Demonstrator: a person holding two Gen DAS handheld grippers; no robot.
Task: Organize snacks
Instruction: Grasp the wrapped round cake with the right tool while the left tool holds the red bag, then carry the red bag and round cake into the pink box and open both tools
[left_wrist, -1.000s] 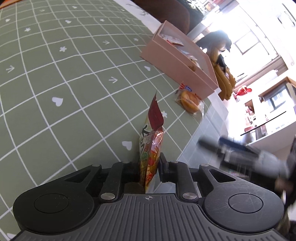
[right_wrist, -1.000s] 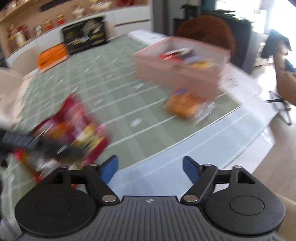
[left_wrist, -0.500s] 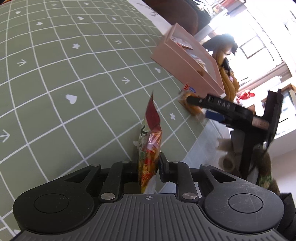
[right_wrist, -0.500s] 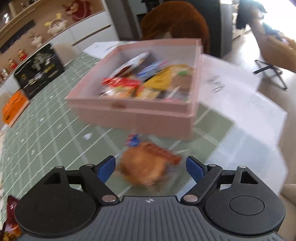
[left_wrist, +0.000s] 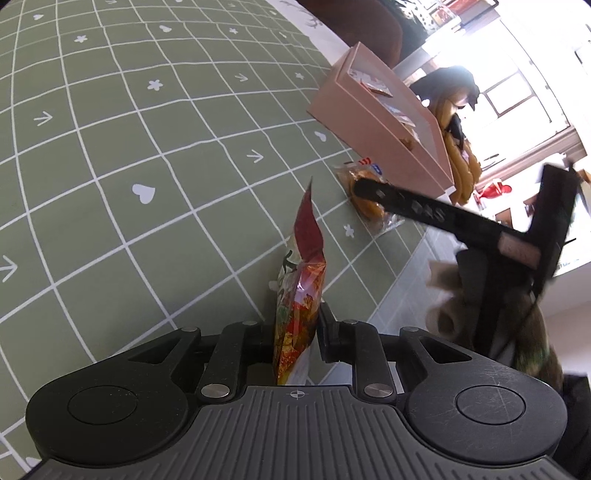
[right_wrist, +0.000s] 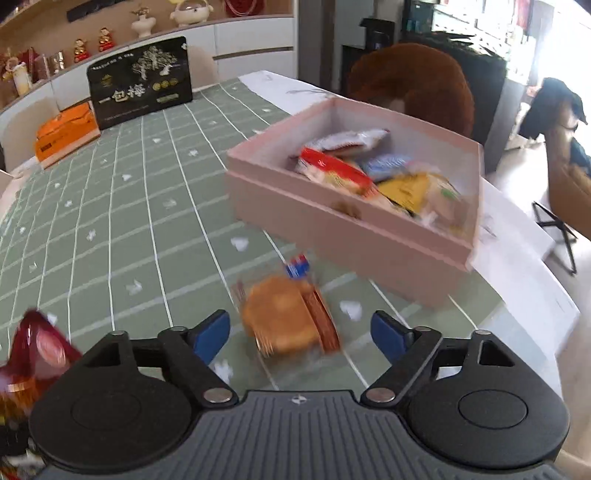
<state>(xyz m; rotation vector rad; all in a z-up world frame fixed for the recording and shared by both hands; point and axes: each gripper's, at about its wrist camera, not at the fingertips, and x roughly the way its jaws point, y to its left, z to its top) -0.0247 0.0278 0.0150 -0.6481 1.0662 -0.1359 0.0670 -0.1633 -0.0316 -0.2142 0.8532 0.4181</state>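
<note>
On the tabletop (right_wrist: 122, 236) near the box (right_wrist: 354, 236), right gripper (right_wrist: 300, 330) fingers spread wide around the pastry (right_wrist: 284, 321). Lower further, centre, then close gently; wrapper is slippery. Left gripper (left_wrist: 296, 332) clenched on the bag (left_wrist: 299, 291).

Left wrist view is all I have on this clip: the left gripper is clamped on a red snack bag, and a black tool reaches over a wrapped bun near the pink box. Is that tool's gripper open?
Observer: Yes. In the right wrist view the right gripper is open, its blue fingers on either side of the wrapped bun, not touching it.
Operator: What is inside the pink box?
Observer: The pink box holds several packets, among them a red one, a yellow one and a blue-and-white one.
Operator: Anything farther along the table?
Observer: A black gift box stands at the far end, with an orange box beside it.
</note>
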